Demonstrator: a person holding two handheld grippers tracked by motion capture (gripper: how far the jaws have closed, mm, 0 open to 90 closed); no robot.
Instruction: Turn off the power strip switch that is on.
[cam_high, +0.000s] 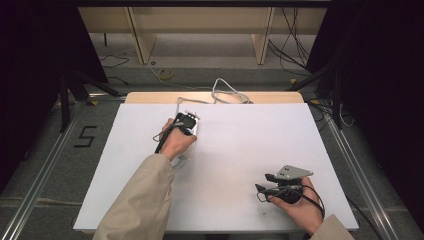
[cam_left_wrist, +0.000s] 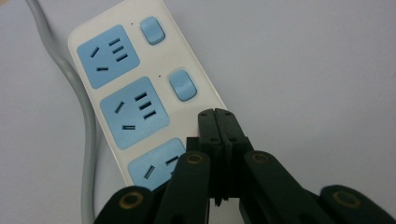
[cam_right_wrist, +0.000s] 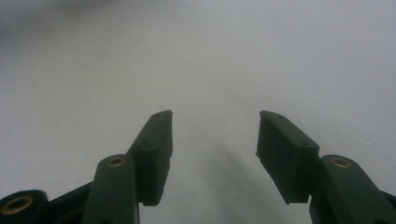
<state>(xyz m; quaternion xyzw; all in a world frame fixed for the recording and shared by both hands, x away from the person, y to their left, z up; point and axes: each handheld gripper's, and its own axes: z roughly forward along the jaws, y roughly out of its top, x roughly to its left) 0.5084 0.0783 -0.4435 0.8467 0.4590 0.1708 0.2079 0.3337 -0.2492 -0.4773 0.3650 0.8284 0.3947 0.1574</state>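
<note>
Left gripper (cam_left_wrist: 215, 114) clenched, jaws pressed together with nothing between them, tips down on the power strip (cam_left_wrist: 140, 98) where the third switch of the row ought to be, below the two blue switches (cam_left_wrist: 182, 85) in sight. Strip lying flat near the far edge of the white table (cam_high: 240, 150), grey cable (cam_left_wrist: 86, 130) trailing alongside. Best to press straight down, firm and short, without shoving the strip sideways. Right gripper (cam_right_wrist: 212, 133) released, jaws spread over bare table, well apart from the action.

Beige long sleeves (cam_high: 142, 200), black two-jaw grippers with brass-coloured pivot screws (cam_left_wrist: 130, 200), black trailing cables, grey three-cornered plate (cam_high: 293, 172) atop the right gripper (cam_high: 263, 183)
</note>
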